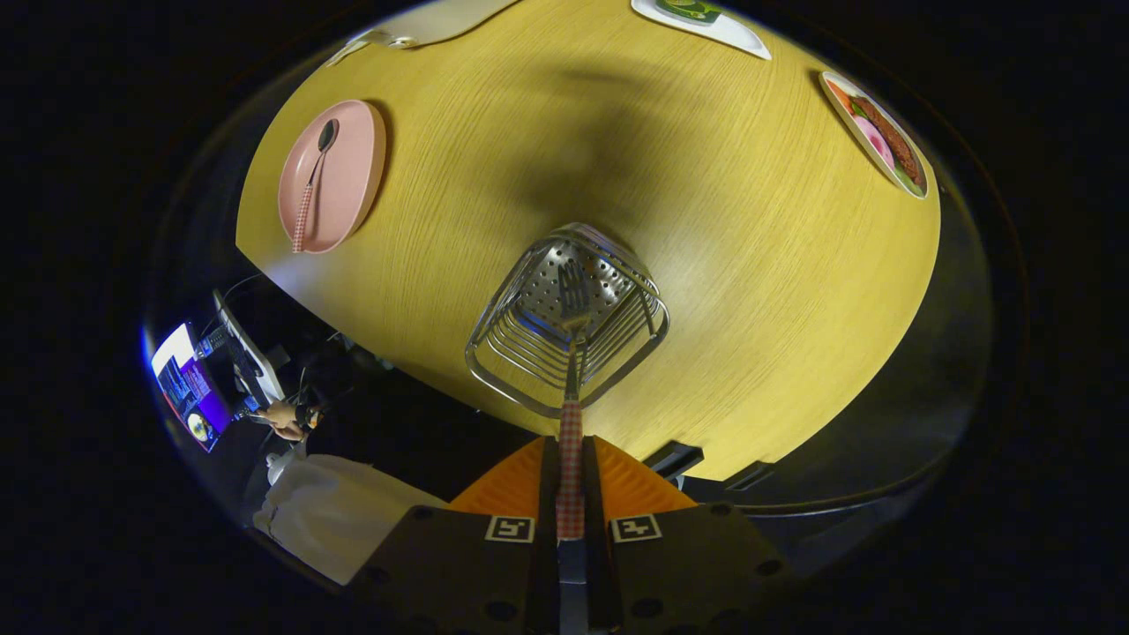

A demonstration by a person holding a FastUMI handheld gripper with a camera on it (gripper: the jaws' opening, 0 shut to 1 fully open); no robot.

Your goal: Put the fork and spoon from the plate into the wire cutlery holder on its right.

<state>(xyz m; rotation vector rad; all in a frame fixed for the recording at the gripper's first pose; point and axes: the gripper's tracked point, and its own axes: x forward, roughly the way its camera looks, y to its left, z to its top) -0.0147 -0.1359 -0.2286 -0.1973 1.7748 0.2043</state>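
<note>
Above the wire cutlery holder [569, 317], the gripper [571, 494] is clamping both fingers on the fork [571, 414] by its red-and-white checked handle, the steel tines hanging inside the holder over its perforated base. Well to the holder's left, the pink plate [353, 168] is carrying the spoon [313, 181], which is showing a dark bowl and a matching checked handle, on the yellow wooden table [750, 265].

The tongs [571, 494] point toward twelve o'clock. Both fingers [617, 485] are closed, pinching a handle between them.
</note>
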